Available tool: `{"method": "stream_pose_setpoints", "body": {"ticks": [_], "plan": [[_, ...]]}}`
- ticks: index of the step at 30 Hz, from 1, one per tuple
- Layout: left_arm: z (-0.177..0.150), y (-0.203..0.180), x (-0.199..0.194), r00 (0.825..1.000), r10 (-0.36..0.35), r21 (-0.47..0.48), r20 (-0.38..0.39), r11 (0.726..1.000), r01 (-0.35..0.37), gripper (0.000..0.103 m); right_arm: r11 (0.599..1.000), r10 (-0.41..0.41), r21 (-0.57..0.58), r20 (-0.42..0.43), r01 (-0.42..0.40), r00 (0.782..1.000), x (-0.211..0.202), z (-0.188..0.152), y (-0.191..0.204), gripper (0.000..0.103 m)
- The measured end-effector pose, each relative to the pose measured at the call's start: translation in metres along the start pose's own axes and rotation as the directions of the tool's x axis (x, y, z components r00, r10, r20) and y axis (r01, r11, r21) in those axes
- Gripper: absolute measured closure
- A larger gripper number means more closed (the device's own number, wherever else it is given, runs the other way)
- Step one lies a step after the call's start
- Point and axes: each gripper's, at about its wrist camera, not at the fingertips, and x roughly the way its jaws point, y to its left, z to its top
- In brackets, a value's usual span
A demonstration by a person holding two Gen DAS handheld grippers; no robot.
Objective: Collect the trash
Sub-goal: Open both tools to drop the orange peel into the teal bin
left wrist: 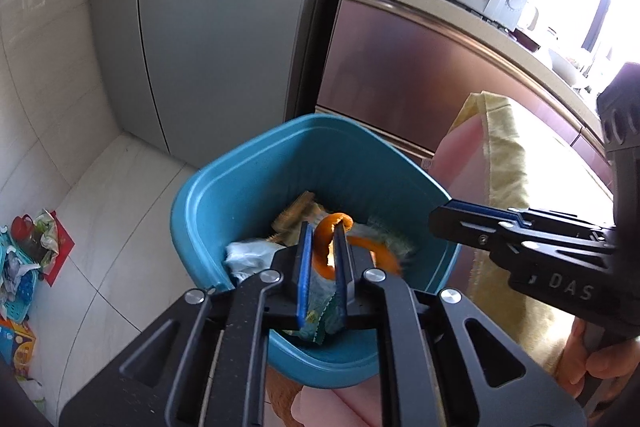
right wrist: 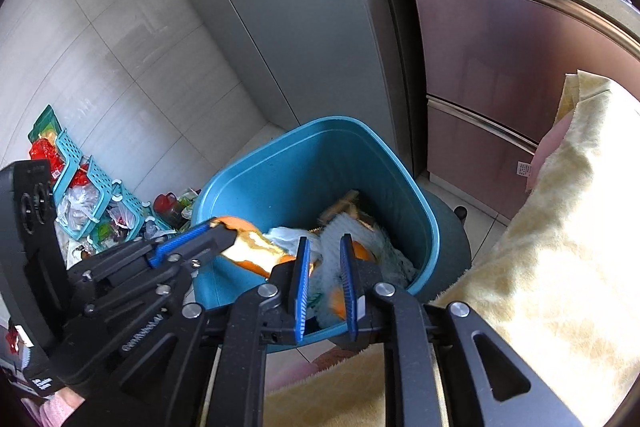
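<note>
The blue bin [left wrist: 256, 183] stands on the floor beside the grey fridge [left wrist: 224, 27]. Inside it lie crumpled paper [left wrist: 250, 255], a teal wrapper [right wrist: 384, 247] and brown packaging [left wrist: 294, 215]. Above it, the left hand-held gripper [left wrist: 323, 239] is clamped on an orange peel [left wrist: 320, 247]. The right hand-held gripper [right wrist: 326, 259] has its fingers a little apart and holds nothing. Blue baskets [right wrist: 100, 187] with rubbish lie on the floor.

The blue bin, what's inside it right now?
Inside the blue bin: orange peel, crumpled pale tissue, a brownish wrapper and a teal packet. The tongs and this trash cover the bottom.
</note>
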Motion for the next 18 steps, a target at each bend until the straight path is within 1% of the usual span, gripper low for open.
{"method": "stream_pose_setpoints", "body": {"ticks": [3,5,6,7,10,12,13,14,15,16,17,18], "plan": [[-0.003,0.0,0.005,1.0,-0.007,-0.007,-0.016,1.0,0.007,0.088,1.0,0.008,0.007,0.002,-0.008,1.0,-0.002,-0.001,-0.003,0.086],[-0.004,-0.001,0.005,1.0,-0.008,-0.007,-0.009,1.0,0.008,0.074,1.0,0.013,0.009,0.004,-0.013,1.0,-0.004,-0.003,-0.004,0.085],[-0.004,-0.002,0.003,1.0,-0.006,-0.006,-0.001,1.0,0.006,0.071,1.0,0.017,0.01,0.008,-0.017,1.0,-0.006,-0.004,-0.005,0.085],[-0.004,-0.003,0.001,1.0,-0.008,-0.006,0.003,1.0,0.008,0.066,1.0,0.02,0.012,0.012,-0.021,1.0,-0.008,-0.005,-0.006,0.083],[-0.006,-0.006,-0.006,1.0,-0.011,0.002,0.021,1.0,0.011,0.053,0.999,0.03,0.011,0.034,-0.03,0.999,-0.017,-0.01,-0.008,0.069],[-0.007,-0.009,-0.012,0.999,-0.022,0.009,0.035,1.0,0.022,0.046,0.999,0.031,0.01,0.048,-0.031,0.998,-0.025,-0.015,-0.01,0.067],[-0.007,-0.01,-0.015,0.999,-0.026,0.012,0.04,1.0,0.026,0.039,0.999,0.033,0.01,0.055,-0.033,0.998,-0.03,-0.017,-0.011,0.064],[-0.007,-0.012,-0.019,0.998,-0.03,0.016,0.048,0.999,0.029,0.034,0.999,0.032,0.01,0.065,-0.033,0.997,-0.035,-0.019,-0.013,0.058],[-0.008,-0.015,-0.024,0.998,-0.036,0.025,0.06,0.999,0.034,0.031,1.0,0.027,0.011,0.08,-0.028,0.996,-0.041,-0.023,-0.014,0.054],[-0.009,-0.019,-0.03,0.996,-0.042,0.04,0.076,0.998,0.039,0.025,1.0,0.028,0.009,0.095,-0.029,0.995,-0.047,-0.026,-0.016,0.045],[-0.01,-0.021,-0.035,0.995,-0.045,0.05,0.09,0.998,0.04,0.018,1.0,0.027,0.005,0.108,-0.027,0.994,-0.053,-0.03,-0.017,0.042],[-0.011,-0.024,-0.041,0.993,-0.05,0.058,0.106,0.997,0.044,0.016,1.0,0.015,0.002,0.12,-0.016,0.993,-0.06,-0.035,-0.019,0.042]]}}
